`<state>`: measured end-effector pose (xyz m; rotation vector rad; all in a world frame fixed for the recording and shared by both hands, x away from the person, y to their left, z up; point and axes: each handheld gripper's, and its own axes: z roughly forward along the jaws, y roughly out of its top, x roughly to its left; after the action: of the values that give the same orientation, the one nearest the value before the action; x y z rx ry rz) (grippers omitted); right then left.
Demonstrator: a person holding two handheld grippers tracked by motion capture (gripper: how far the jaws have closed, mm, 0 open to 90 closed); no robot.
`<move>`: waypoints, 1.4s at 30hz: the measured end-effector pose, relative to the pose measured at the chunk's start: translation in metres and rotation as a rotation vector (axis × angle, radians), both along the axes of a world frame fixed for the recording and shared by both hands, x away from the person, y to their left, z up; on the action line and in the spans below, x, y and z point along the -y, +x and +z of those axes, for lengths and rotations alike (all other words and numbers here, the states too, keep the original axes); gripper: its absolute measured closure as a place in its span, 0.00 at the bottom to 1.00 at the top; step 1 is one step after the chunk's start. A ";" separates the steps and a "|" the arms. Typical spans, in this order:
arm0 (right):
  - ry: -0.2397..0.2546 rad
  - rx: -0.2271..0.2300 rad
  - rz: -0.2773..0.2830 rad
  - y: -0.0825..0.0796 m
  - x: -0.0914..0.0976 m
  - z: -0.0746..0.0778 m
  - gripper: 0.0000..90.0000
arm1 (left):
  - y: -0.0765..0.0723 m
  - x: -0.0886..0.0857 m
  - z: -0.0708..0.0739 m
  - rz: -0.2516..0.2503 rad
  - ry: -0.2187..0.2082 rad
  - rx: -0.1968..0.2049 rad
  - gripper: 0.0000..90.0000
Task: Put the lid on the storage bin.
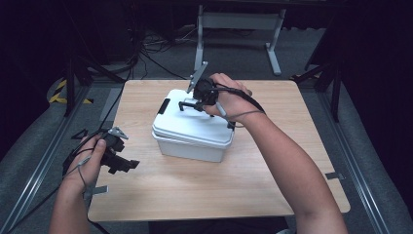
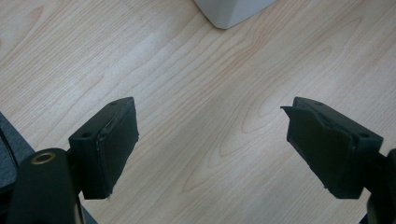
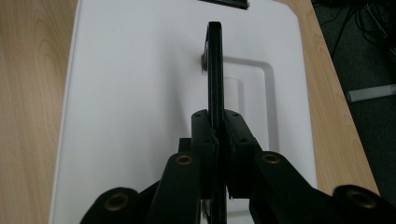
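Observation:
A white lidded box (image 1: 190, 129) stands in the middle of the wooden table (image 1: 272, 161). Its black carry handle (image 3: 215, 65) stands upright on the lid (image 3: 130, 93). My right gripper (image 3: 217, 140) is shut on that handle (image 1: 187, 104), with both pads pressed against its thin bar. In the high view the right gripper (image 1: 195, 105) sits over the far part of the lid. My left gripper (image 1: 127, 165) is held near the table's left front edge, to the left of the box. Its jaws stand open over bare wood (image 2: 210, 144), with a corner of the box (image 2: 233, 11) beyond them.
A black latch (image 1: 164, 106) sits on the box's left side. Behind the table, a grey metal frame (image 1: 238, 22) and cables (image 1: 151, 53) are on the floor. Floor rails (image 1: 44, 161) run along both sides. Bare wood lies in front of and right of the box.

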<state>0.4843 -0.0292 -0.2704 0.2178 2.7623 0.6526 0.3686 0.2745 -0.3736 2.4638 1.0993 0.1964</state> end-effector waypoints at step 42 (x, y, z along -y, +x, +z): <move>-0.016 0.062 0.092 -0.009 -0.012 -0.003 0.94 | -0.001 -0.001 -0.001 0.003 -0.001 -0.005 0.19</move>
<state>0.4754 -0.0171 -0.2730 0.0658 2.7303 0.6493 0.3676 0.2757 -0.3744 2.4627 1.1051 0.1911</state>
